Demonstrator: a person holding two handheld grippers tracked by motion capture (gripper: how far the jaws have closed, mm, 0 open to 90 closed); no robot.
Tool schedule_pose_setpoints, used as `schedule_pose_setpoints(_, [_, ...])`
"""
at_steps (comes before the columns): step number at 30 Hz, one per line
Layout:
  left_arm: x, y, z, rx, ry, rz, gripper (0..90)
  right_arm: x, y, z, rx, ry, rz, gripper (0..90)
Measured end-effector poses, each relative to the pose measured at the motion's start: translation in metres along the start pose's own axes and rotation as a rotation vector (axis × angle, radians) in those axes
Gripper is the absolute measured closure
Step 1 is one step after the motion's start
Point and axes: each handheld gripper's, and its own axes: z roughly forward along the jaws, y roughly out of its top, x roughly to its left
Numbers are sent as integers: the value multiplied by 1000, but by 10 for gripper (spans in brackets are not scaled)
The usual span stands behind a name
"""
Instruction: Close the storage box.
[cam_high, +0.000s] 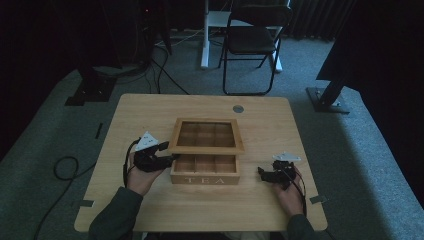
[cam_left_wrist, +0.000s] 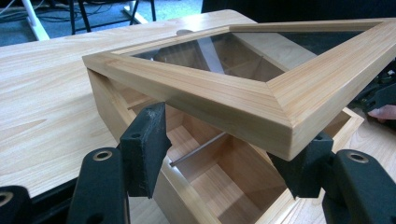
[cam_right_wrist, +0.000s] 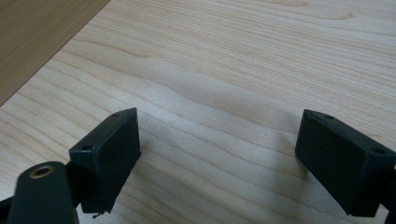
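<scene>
The left gripper (cam_left_wrist: 224, 158), jaws spread, props the glass-paned wooden lid (cam_left_wrist: 261, 93) above the compartmented wooden tea box (cam_high: 204, 170); the right gripper (cam_right_wrist: 219, 158) waits open, right.

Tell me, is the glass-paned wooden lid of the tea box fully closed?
No, the glass-paned wooden lid sits raised above the wooden tea box, showing empty compartments.

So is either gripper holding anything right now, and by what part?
The left gripper spans the raised front corner of the tea box lid; a firm clamp cannot be told. The right gripper is open over the table.
</scene>
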Motion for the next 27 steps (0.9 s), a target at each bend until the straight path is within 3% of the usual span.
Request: schedule_pose_setpoints(27, [-8, -17, 0, 14, 18, -2, 393, 0, 0, 0, 0, 0, -1, 135])
